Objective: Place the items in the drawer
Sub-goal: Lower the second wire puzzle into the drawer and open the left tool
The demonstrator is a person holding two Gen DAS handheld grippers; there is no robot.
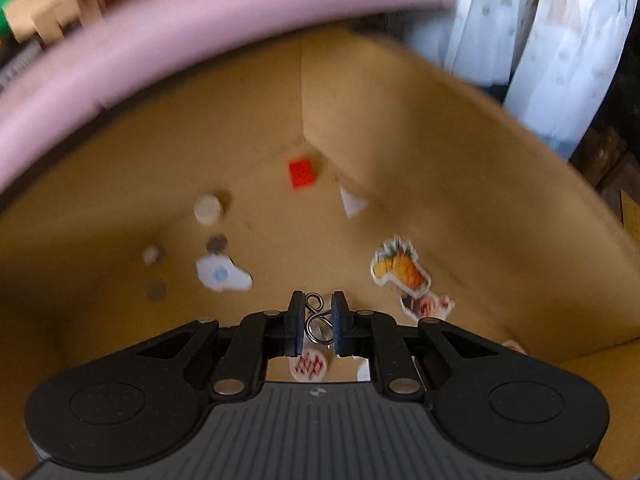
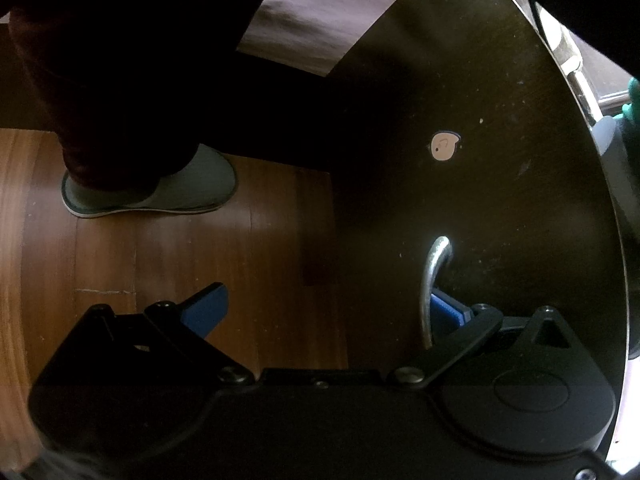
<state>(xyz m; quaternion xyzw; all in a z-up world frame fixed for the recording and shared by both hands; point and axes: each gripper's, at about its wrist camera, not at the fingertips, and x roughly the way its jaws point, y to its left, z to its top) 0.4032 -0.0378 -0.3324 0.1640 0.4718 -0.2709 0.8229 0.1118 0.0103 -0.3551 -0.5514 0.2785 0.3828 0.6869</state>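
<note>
The left gripper (image 1: 317, 320) hangs over the open drawer (image 1: 440, 168), jaws pinched on a metal wire puzzle (image 1: 316, 322) (stickers and coins lie on the drawer floor below). The right gripper (image 2: 324, 312) has its jaws spread wide by the drawer handle (image 2: 434, 280), gripping nothing.

drawer (image 1: 420, 128) floor holds red block (image 1: 301, 173), coins (image 1: 216, 244), pineapple sticker (image 1: 400, 268).
</note>
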